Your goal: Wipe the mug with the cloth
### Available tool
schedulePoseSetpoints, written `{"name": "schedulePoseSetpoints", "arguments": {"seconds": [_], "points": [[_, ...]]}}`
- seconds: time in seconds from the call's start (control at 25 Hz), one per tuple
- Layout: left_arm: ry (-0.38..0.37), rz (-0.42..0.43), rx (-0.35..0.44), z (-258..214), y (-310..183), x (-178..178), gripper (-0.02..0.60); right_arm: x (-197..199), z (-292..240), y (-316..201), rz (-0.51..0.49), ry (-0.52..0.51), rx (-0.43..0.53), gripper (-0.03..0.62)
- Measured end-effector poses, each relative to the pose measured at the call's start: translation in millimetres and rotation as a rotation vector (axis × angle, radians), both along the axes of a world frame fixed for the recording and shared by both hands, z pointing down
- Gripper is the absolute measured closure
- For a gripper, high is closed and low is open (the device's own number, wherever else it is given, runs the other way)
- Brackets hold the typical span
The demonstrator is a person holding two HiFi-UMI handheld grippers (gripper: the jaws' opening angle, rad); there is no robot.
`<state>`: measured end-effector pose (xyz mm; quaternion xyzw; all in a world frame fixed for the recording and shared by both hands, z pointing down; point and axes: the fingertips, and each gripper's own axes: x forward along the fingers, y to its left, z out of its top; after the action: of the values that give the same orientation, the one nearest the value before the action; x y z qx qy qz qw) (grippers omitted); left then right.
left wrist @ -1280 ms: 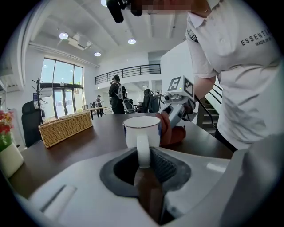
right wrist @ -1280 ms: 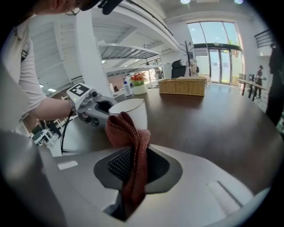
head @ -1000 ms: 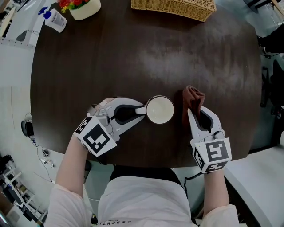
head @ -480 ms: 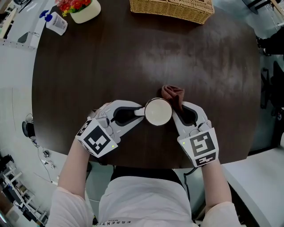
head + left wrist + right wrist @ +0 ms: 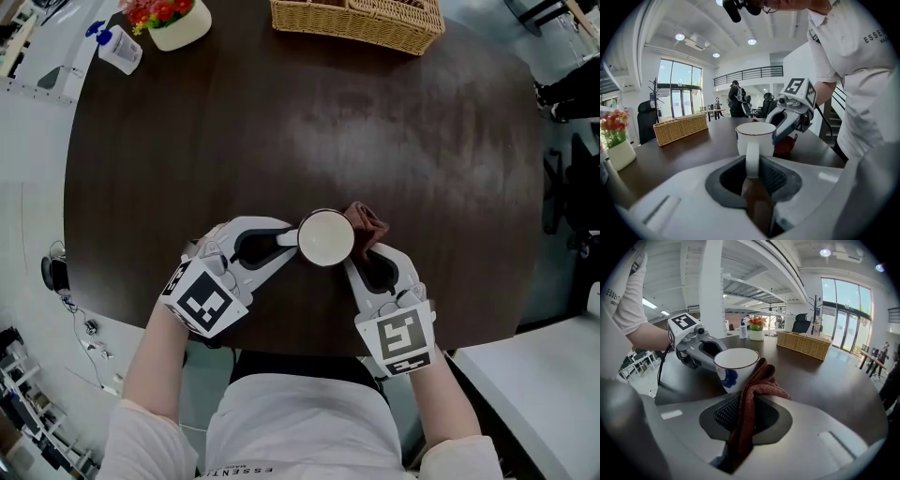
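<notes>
Pinning the mug (image 5: 326, 237) by its handle in the left gripper (image 5: 288, 238), drag the cloth (image 5: 367, 225) pinched in the right gripper (image 5: 362, 257) round the mug's side, light pressure probably.

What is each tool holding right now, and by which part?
The left tool grips the mug by its handle; the right tool pinches the cloth by a bunched fold.

Bare table (image 5: 309, 122) beyond mug (image 5: 326, 238), basket (image 5: 356, 21) at far edge

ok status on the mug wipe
Left gripper shut on handle of white ceramic mug. Right gripper shut on reddish-brown cloth, cloth against mug's side. Wicker basket well clear.
</notes>
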<state>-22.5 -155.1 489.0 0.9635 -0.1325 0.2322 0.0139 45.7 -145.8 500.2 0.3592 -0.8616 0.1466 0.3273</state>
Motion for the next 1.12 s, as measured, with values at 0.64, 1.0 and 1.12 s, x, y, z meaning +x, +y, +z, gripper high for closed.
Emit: {"name": "schedulePoseSetpoints", "arguments": {"seconds": [0.64, 1.0, 1.12], "points": [[-0.026, 0.004, 0.038, 1.9, 5.8, 0.3, 0.503, 13.6, -2.5, 37.3, -0.039, -0.033, -0.06, 0.511], [-0.061, 0.196, 0.04, -0.2, -2.7, 1.6, 0.503, 26.2, -11.2, -40.4, -0.382, 0.065, 0.106, 0.511], [-0.087, 0.281, 0.038, 1.2, -6.6, 2.7, 0.505, 3.2, -13.2, -56.7, -0.552, 0.019, 0.096, 0.511]]}}
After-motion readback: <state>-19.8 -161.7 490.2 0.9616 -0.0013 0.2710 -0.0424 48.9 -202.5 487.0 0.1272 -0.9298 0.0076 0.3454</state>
